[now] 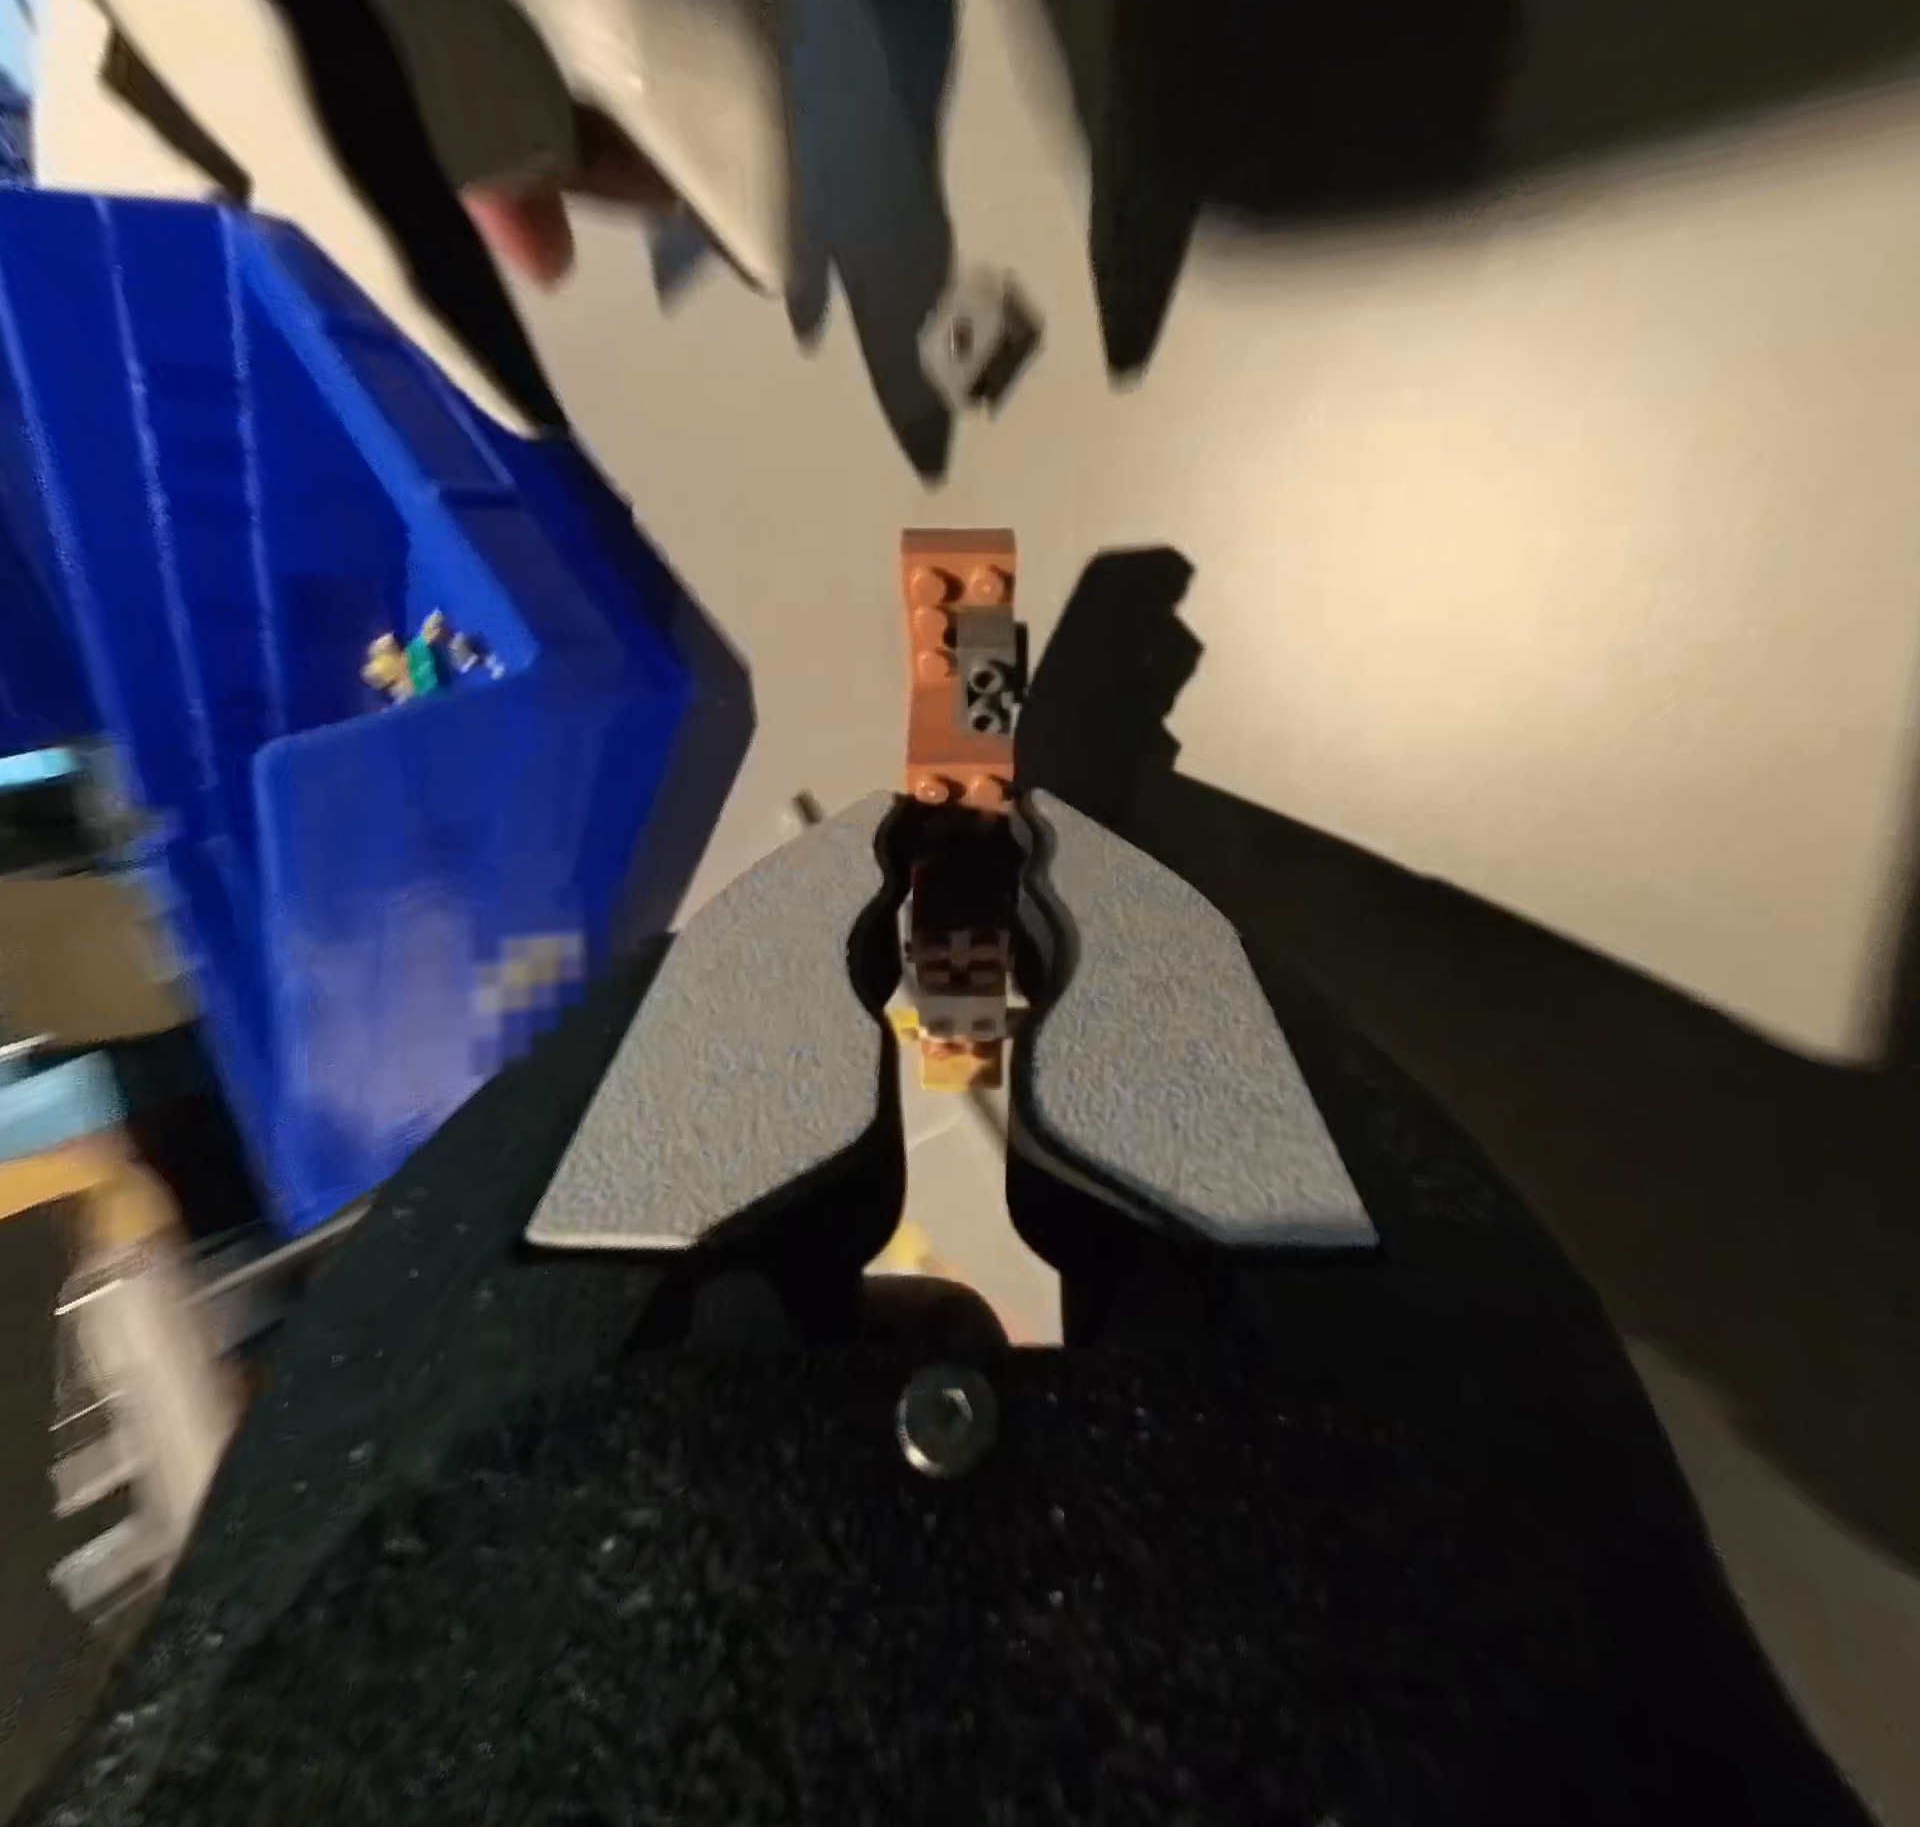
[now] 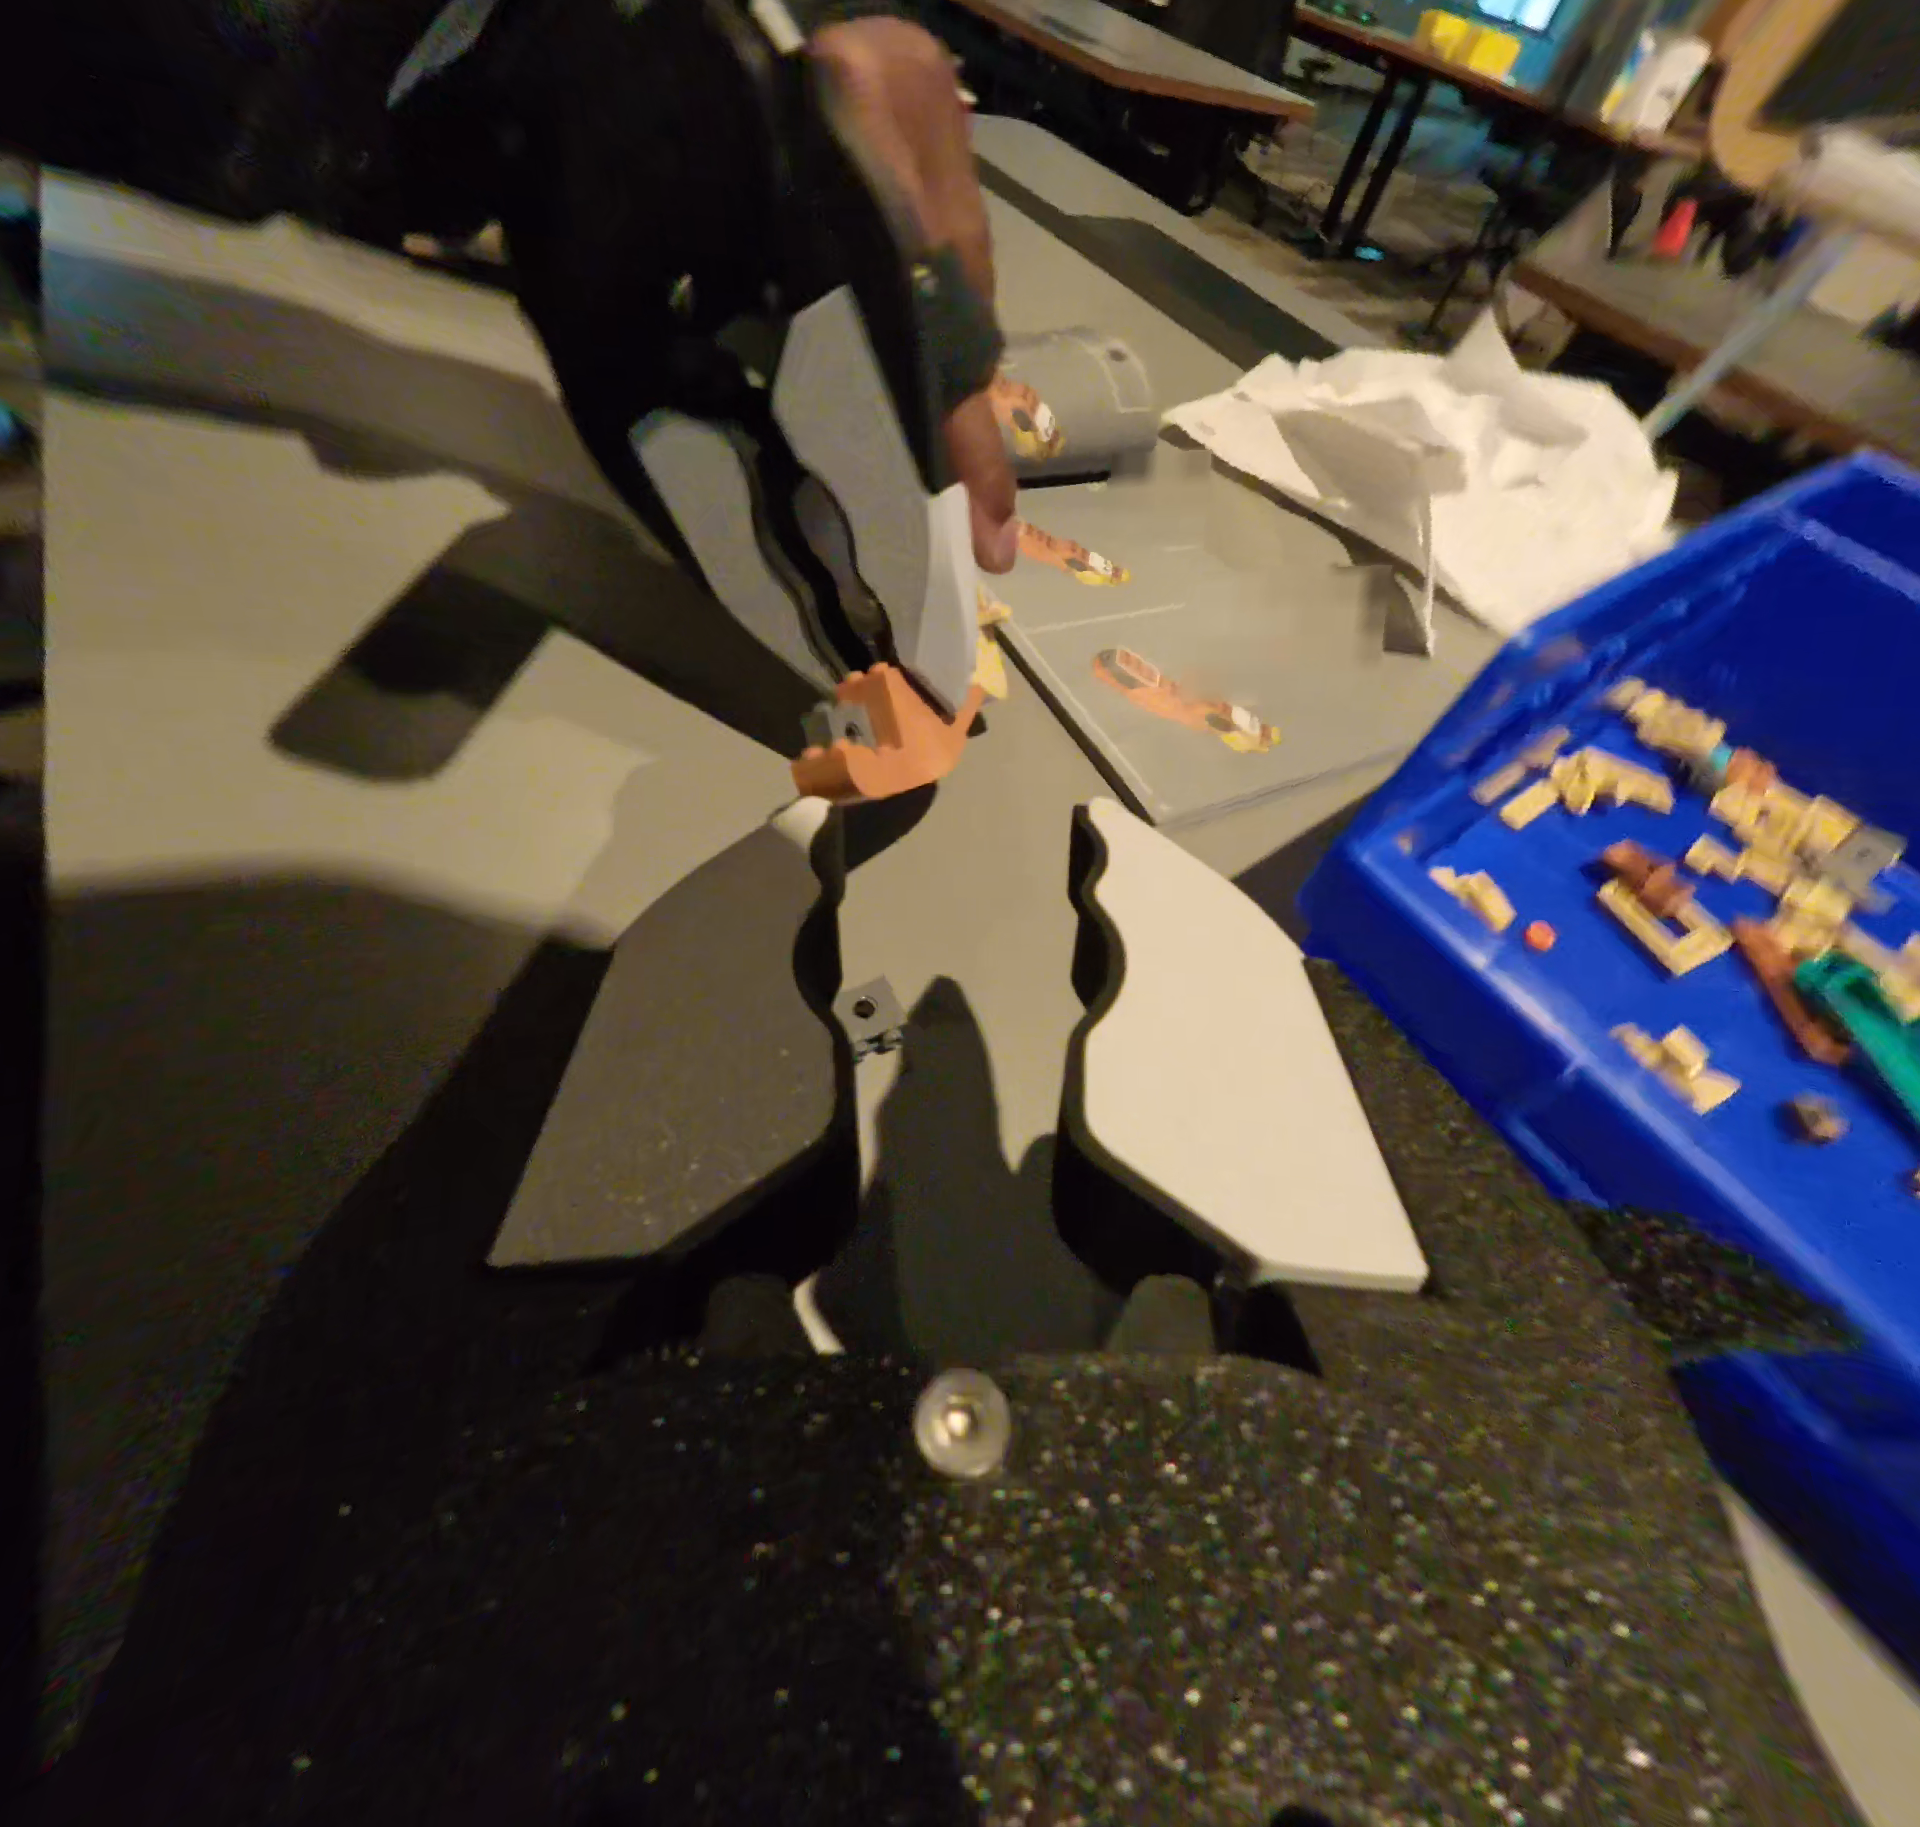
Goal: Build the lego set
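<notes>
- The left hand-held gripper (image 1: pixel 956 842) is clamped on a partly built lego assembly (image 1: pixel 958 676) — an orange studded plate with a small grey brick on one side and dark brown and tan pieces lower down between the fingers.
- The right hand-held gripper (image 2: pixel 951 904) has its fingers spread wide apart; a small grey square lego piece (image 2: pixel 871 1008) sits against its left finger, though whether it is gripped or merely resting there I cannot tell.
- In the right wrist view the assembly hangs above the pale grey table (image 2: pixel 260 530), just beyond the right fingertips.
- Further out lie the open grey instruction booklet (image 2: pixel 1174 697) with printed build steps and a crumpled white paper bag (image 2: pixel 1455 468).
- A blue plastic bin (image 2: pixel 1558 998) at the right holds many loose tan, brown and teal pieces.
- Progress, as a judgement: only a small sub-assembly exists — most pieces remain unused in the bin, so the build looks early.
</notes>
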A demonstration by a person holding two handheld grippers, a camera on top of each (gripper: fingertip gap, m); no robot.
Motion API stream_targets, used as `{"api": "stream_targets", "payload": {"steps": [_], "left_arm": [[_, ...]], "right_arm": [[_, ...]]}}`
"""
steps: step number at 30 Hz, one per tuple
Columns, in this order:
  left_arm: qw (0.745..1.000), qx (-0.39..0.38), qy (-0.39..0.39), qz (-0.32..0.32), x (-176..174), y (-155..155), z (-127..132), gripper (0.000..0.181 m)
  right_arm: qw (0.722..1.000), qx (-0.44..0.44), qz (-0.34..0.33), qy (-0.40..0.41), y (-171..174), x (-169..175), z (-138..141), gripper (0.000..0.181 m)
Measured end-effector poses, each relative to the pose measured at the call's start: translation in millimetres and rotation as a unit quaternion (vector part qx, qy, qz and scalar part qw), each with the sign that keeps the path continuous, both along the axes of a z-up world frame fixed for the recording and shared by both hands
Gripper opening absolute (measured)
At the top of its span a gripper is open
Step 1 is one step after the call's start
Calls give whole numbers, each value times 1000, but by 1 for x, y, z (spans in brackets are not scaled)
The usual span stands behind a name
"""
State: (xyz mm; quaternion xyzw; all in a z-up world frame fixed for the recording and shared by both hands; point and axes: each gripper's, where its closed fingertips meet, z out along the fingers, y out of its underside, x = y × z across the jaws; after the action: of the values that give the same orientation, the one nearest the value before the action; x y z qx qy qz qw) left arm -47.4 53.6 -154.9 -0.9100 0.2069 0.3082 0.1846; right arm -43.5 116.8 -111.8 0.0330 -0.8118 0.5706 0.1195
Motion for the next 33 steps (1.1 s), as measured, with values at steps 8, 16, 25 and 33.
{"api": "stream_targets", "payload": {"steps": [8, 16, 25, 33], "left_arm": [[938, 195, -283, -37, 38, 23, 27, 17], [879, 248, -403, -52, 45, 25, 24, 17], [842, 258, -467, -81, 61, 22, 25, 18], [871, 306, -384, 22, 31, 12, 26, 48]], "right_arm": [[960, 55, 192, 196, -3, 21, 8, 43], [938, 52, 304, 160, -26, 34, 26, 46], [929, 78, 344, 114, -39, 56, 15, 21], [966, 97, 238, 32, -49, 48, 13, 17]]}}
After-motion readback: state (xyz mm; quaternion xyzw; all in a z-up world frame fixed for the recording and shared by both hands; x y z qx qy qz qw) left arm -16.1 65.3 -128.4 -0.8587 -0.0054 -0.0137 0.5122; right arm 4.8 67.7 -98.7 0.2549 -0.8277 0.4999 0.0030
